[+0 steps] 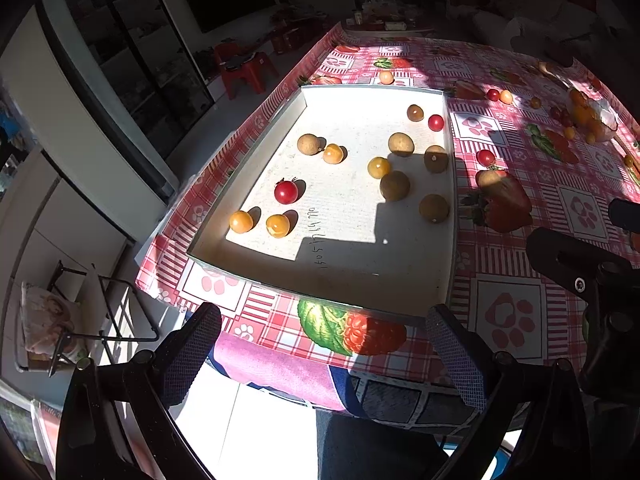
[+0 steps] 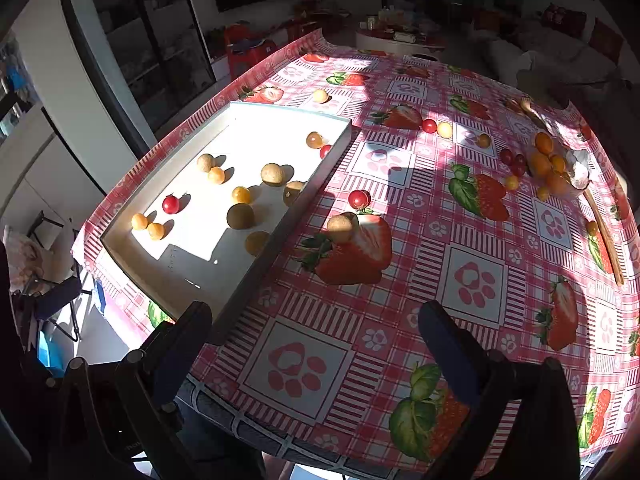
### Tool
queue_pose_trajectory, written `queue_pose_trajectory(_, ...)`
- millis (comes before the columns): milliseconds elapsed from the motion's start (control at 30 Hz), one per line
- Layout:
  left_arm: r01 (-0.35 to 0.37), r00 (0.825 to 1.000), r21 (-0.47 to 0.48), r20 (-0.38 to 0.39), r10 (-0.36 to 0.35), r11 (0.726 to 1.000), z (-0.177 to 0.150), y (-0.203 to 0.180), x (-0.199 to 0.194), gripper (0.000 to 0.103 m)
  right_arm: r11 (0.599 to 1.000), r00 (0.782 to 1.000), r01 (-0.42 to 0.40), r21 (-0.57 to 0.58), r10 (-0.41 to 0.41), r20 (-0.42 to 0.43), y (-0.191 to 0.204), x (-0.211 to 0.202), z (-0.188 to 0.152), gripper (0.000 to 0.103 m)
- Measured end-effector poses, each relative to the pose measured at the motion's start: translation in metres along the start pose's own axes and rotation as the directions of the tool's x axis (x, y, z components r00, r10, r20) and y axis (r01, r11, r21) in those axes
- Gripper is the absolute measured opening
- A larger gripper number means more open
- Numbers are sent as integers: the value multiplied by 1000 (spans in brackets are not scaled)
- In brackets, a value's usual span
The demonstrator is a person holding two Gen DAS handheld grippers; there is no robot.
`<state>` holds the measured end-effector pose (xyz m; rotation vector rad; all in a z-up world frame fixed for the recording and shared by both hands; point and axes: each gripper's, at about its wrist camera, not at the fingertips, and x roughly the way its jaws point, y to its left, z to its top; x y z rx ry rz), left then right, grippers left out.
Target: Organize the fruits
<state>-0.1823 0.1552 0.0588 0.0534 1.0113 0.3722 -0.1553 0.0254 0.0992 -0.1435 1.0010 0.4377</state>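
A shallow white tray [image 1: 248,160] [image 2: 132,248] lies on the red checked tablecloth and holds several small fruits: red cherry tomatoes [image 1: 286,192], yellow ones [image 1: 277,225] and brown longans [image 1: 394,185]. More fruit lies loose on the cloth right of the tray: a longan [image 2: 340,227], a red tomato [image 2: 358,199] and a pile [image 2: 548,168] at the far right. My left gripper [image 1: 324,356] is open and empty at the table's near edge, below the tray. My right gripper [image 2: 316,344] is open and empty over the cloth, near the tray's front right corner.
A wooden stick [image 2: 604,232] lies near the table's right edge beside the fruit pile. A red plastic stool [image 1: 244,72] stands on the floor beyond the table. A wire rack [image 1: 100,320] stands to the left below the table edge.
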Motion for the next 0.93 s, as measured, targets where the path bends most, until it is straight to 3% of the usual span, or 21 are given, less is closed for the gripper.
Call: queue_pose_trajectory(933, 72, 997, -52, 14, -71, 996, -1, 8, -1, 103, 1000, 1000, -1, -11, 1, 3, 5, -1, -2, 103)
